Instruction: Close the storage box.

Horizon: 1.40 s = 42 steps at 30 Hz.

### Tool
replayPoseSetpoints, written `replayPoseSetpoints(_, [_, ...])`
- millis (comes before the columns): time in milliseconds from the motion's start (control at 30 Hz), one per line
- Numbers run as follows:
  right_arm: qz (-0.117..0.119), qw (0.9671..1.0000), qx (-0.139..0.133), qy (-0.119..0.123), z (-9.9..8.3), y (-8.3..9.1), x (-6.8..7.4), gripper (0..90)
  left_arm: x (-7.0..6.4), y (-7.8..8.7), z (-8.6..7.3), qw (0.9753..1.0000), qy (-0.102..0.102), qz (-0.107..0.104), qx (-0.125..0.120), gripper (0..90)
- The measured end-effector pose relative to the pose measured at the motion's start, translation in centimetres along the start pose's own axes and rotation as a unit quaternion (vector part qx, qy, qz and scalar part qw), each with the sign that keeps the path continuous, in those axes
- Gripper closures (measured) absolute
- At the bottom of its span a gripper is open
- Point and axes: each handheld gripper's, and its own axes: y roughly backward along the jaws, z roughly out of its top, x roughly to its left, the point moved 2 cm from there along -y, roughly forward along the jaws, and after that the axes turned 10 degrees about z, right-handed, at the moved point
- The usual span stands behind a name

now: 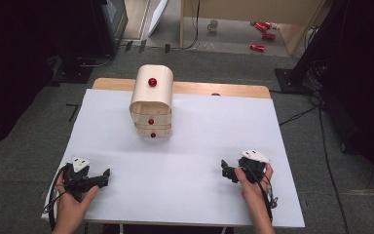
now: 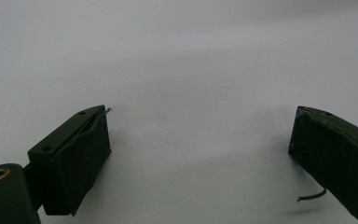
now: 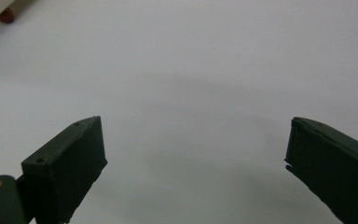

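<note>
Drawer cabinet (image 1: 151, 103) near far edge | left gripper (image 1: 102, 176), right gripper (image 1: 225, 170) — both wide open, empty — near edge.

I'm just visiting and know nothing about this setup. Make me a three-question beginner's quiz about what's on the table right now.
1. True or false: the left gripper has its jaws shut on a red knob.
2. How many red knobs show on the wooden drawer box in the high view? A) one B) three C) five
3. Fill in: the right gripper sits over the white table near its ____ edge, far from the box.

Key
1. False. In the left gripper view the jaws stand wide apart with nothing between them.
2. B, one on the rounded top and two on the drawer fronts below.
3. Near, the person's side; its jaws are apart too.
</note>
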Motion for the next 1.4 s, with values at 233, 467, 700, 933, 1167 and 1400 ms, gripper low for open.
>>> replayPoseSetpoints(233, [-0.025,0.9995,0.0,-0.018,-1.6,2.2,-3.0,5.3,0.0,0.0,0.0,1.0,0.0,0.0,0.0,5.4])
replayPoseSetpoints(467, [-0.044,0.9984,0.002,-0.035,-2.9,3.8,-5.2,5.7,0.0,0.0,0.0,1.0,-0.001,0.0,0.001,5.4])
replayPoseSetpoints(700, [-0.056,0.9974,0.0,-0.045,-3.8,4.9,-7.2,5.7,0.0,0.0,0.0,1.0,-0.001,0.0,0.001,5.4])
replayPoseSetpoints(933, [-0.067,0.9967,0.014,-0.043,-4.6,6.2,-8.6,6.6,0.0,0.0,0.0,1.0,-0.001,0.0,0.0,5.4])
replayPoseSetpoints(1167, [-0.081,0.9962,0.026,-0.018,-4.9,5.7,-8.6,2.1,0.0,0.0,0.0,1.0,-0.001,0.0,0.001,5.4])
replayPoseSetpoints(1400, [-0.078,0.9963,0.026,-0.023,-5.0,5.7,-8.7,1.9,0.0,0.0,0.0,1.0,-0.001,0.0,0.001,5.4])
